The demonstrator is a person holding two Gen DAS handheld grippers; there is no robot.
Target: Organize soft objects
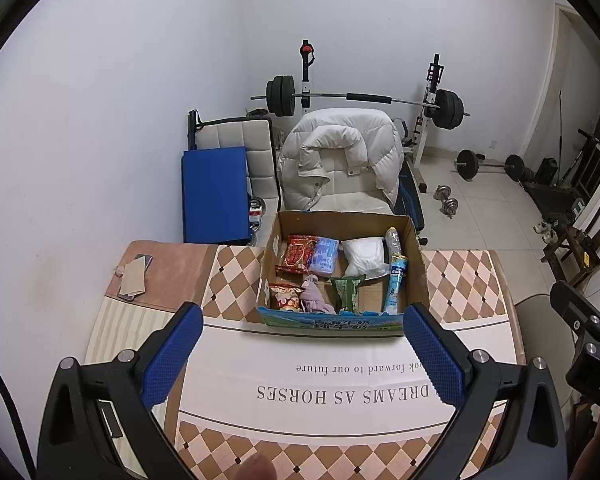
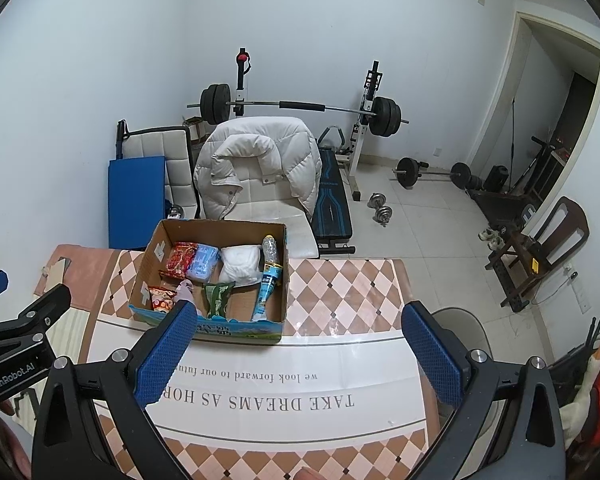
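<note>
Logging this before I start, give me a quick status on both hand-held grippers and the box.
Left hand-held gripper open, empty. Right hand-held gripper open, empty. Cardboard box on table, packed with soft packets. Nothing in the way.

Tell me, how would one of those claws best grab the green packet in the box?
From above, probably. The green packet leans on the cardboard box's front wall, crimped top end up and free. Pinching that flat crimp across its thin faces looks easiest; the purple cloth crowds its left, bare floor lies right.
</note>
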